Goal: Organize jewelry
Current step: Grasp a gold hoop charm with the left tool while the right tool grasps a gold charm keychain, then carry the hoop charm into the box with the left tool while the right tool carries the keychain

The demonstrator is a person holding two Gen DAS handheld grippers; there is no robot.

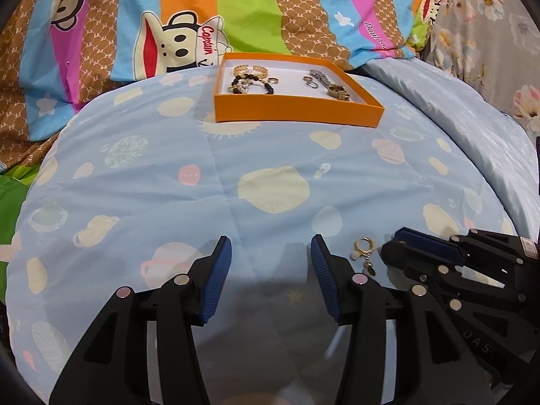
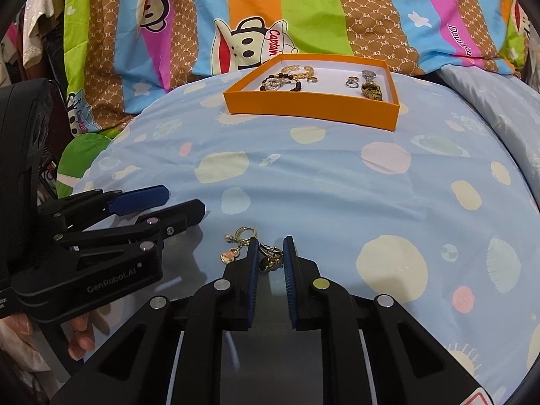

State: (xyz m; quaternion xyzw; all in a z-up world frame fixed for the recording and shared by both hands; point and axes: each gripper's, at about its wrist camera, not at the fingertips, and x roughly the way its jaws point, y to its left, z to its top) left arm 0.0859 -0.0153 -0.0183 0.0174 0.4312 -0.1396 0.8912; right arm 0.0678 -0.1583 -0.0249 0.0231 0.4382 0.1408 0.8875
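Two tongs hover over the bed: right tongs (image 2: 270,256) narrowed around a gold earring (image 2: 270,259), left tongs (image 1: 271,263) half-open and empty, picking-up step, next likely carrying it to the orange box (image 2: 310,109).

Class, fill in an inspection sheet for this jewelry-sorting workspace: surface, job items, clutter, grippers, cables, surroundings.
Surface: light blue planet-print bedspread, smooth.
Job's things: orange tray holding bracelets and rings; gold charm earring loose on the bedspread; dark-and-gold earring beside it.
Clutter: nothing seen.
Grippers: left gripper open, empty; right gripper narrowed around the dark-and-gold earring, contact unclear.
Cables: nothing seen.
Surroundings: striped cartoon-monkey blanket behind the tray.
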